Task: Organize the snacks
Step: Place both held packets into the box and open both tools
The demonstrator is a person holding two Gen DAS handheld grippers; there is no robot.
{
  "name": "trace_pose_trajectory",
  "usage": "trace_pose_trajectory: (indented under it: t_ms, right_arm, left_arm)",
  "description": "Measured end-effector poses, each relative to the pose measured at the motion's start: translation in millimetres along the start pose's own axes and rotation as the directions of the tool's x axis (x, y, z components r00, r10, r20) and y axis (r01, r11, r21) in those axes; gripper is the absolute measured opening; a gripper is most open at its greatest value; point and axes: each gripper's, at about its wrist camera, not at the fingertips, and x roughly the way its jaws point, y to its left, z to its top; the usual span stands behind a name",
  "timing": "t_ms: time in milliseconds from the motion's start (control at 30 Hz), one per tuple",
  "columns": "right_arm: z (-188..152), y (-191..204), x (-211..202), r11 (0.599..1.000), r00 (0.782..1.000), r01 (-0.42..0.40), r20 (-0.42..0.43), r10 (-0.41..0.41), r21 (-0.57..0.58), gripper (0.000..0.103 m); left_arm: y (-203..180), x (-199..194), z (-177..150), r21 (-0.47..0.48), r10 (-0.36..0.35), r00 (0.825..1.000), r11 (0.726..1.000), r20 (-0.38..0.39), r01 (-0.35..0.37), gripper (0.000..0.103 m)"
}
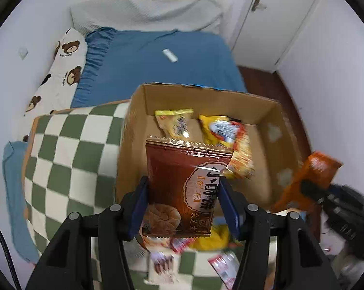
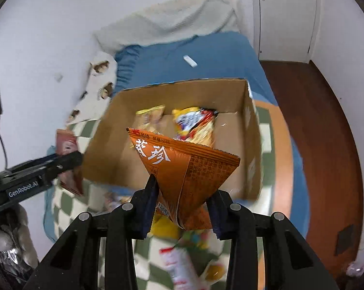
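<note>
An open cardboard box (image 1: 138, 130) (image 2: 102, 149) stands on the bed with two yellow snack packets (image 1: 174, 123) (image 2: 196, 125) inside at its far wall. My left gripper (image 1: 184, 188) is shut on a brown cookie packet (image 1: 182, 181), held upright over the box's near edge. My right gripper (image 2: 182, 193) is shut on an orange snack packet (image 2: 189, 166), also held above the box's near edge. The orange packet also shows in the left wrist view (image 1: 310, 178), and the brown packet in the right wrist view (image 2: 68, 145).
Several loose snack packets (image 1: 182, 246) (image 2: 179, 263) lie on the green-and-white checked blanket (image 1: 68, 149) under the grippers. A blue sheet (image 1: 157, 67) with a small white object (image 1: 169, 55), a bear-print pillow (image 1: 63, 67), a white door (image 2: 286, 17) and wooden floor (image 2: 322, 125) surround it.
</note>
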Motion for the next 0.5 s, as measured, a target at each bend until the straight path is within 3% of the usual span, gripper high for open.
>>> trace_pose_trajectory:
  t_ms: [267, 300, 333, 367, 400, 500]
  right_arm:
    - [83, -43, 81, 0.992, 0.985, 0.111, -0.136, -0.102, 0.064, 0.042]
    - [92, -49, 91, 0.989, 0.982, 0.121, -0.157, -0.108, 0.081, 0.044]
    - [98, -53, 102, 0.989, 0.979, 0.118, -0.177, -0.100, 0.094, 0.058]
    - [103, -54, 113, 0.987, 0.975, 0.126, -0.193, -0.105, 0.098, 0.081]
    - [103, -56, 117, 0.985, 0.974, 0.137, -0.196, -0.115, 0.102, 0.090]
    - [106, -60, 123, 0.984, 0.971, 0.150, -0.201, -0.128, 0.100, 0.095]
  left_arm:
    - [15, 85, 50, -0.047, 0.077, 0.987, 0.995, -0.144, -0.085, 0.054]
    - [17, 93, 55, -0.056, 0.082, 0.984, 0.994, -0.158, -0.091, 0.059]
    - [19, 102, 59, -0.062, 0.080, 0.981, 0.994, -0.178, -0.093, 0.063]
    - [20, 107, 62, -0.068, 0.075, 0.979, 0.994, -0.190, -0.089, 0.078]
    - [20, 112, 65, -0.072, 0.071, 0.977, 0.994, -0.201, -0.087, 0.092]
    - [16, 117, 67, -0.060, 0.074, 0.978, 0.994, -0.194, -0.087, 0.095]
